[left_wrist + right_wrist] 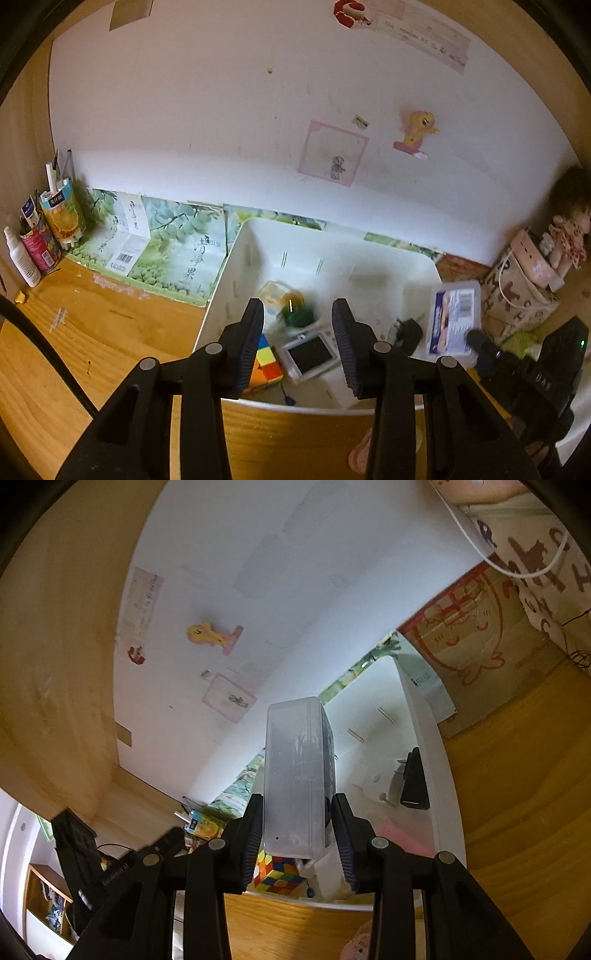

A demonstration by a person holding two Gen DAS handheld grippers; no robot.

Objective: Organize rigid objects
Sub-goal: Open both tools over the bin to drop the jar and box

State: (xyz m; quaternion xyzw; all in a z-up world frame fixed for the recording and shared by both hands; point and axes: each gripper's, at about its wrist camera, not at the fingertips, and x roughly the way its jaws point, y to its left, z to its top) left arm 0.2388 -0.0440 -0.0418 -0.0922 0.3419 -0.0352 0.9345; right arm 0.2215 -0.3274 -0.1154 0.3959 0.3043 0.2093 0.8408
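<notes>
Black right gripper (297, 834) is clamping a clear plastic case (295, 775), long axis pointing ahead over the white bin (436, 760), directly below-forward. Left gripper (298, 343) is hovering empty, jaws apart, over the bin's Rubik's cube (264, 363).

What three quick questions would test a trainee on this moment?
1. True or false: the left tool is gripping the puzzle cube.
2. What is the right tool clamped on? A) a clear plastic box B) a spray bottle C) a doll
3. Where does the puzzle cube lie?

Key: 1) False: its jaws stand open with nothing between them. 2) A. 3) Inside the white bin, at its near end.
</notes>
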